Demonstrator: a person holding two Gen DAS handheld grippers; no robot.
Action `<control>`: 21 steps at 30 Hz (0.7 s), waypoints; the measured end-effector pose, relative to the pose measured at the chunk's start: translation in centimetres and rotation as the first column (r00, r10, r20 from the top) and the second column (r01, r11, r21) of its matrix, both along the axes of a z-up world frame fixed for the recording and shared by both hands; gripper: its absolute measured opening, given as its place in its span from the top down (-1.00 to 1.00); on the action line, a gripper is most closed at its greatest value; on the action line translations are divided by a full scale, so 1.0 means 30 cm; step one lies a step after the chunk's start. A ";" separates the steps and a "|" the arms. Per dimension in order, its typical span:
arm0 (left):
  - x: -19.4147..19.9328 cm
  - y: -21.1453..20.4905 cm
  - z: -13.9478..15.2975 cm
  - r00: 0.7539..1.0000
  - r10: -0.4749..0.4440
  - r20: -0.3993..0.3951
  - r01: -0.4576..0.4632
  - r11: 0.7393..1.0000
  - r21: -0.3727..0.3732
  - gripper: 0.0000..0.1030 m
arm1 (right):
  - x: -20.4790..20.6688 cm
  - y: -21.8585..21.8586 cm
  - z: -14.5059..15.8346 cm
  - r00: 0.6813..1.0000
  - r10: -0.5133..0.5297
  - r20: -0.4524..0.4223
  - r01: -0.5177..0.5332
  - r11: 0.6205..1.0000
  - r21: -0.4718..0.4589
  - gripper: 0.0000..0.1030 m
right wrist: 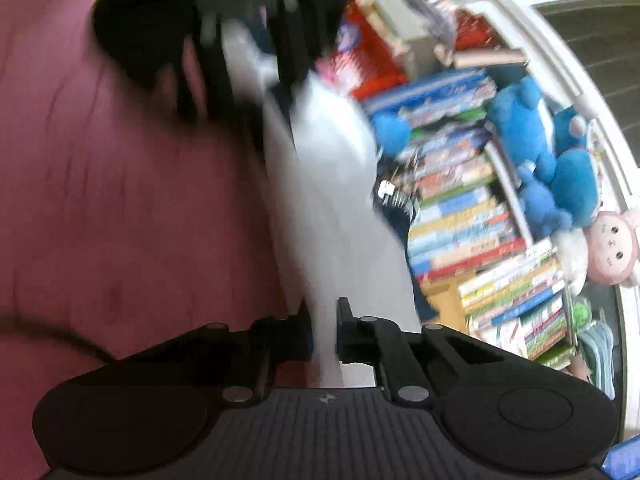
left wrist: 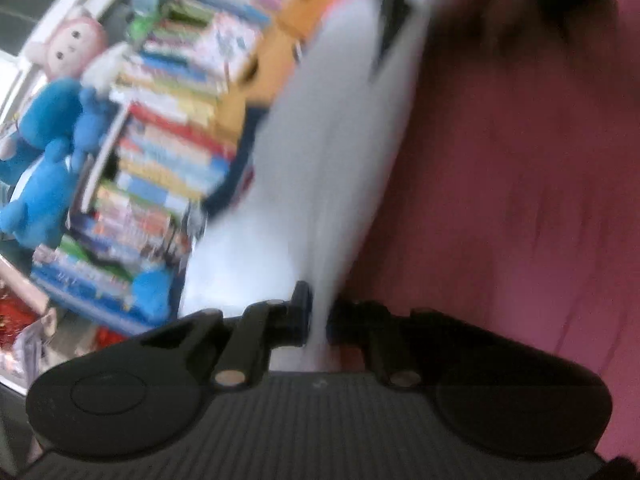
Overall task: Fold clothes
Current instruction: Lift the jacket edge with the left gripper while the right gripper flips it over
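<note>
both views are smeared with motion blur, but the main thing reads clearly enough: a white garment (left wrist: 332, 168) is stretched between the two tongs. in the left wrist view the left gripper (left wrist: 318, 322) sits at the bottom centre of the frame with its jaws pressed together on a pinch of the white cloth, and the fabric runs from there up the middle toward the upper right, where a dark blurred shape near the top edge looks like the other tool. in the right wrist view the right gripper (right wrist: 325, 330) is likewise at bottom centre, its jaws closed on a fold of the same white garment (right wrist: 332, 200), which climbs up and slightly left to a dark blur at the top of the frame (most likely the left tool, though it is too smeared to be sure). so the cloth's long axis runs straight from one pinch to the other, each gripper holding one end, neither nearer than its partner. the garment hangs above a pink bedsheet (left wrist: 520, 200), which fills the right side of the left view and the left side of the right view; stacked books (left wrist: 168, 140) and blue plush toys (right wrist: 532, 152) crowd the far side. judging by this, the next fold depends on keeping the span taut and laying it down on the pink surface.
</note>
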State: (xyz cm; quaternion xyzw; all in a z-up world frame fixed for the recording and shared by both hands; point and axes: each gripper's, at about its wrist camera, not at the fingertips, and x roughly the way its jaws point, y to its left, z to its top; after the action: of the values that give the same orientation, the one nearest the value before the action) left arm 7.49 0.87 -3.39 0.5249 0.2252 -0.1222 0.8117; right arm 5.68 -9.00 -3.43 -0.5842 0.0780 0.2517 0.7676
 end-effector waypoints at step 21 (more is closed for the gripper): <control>-0.273 0.304 0.094 0.921 0.376 -0.104 -0.389 0.905 -0.173 0.97 | -0.151 -0.453 -0.032 0.967 -0.249 -0.048 0.252 0.964 0.083 0.73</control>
State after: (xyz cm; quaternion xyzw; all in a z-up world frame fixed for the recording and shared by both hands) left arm -0.69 10.01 -0.57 0.3859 0.3386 0.0008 0.8582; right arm 1.15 -22.59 -4.40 -0.5304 0.1545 0.1667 0.8167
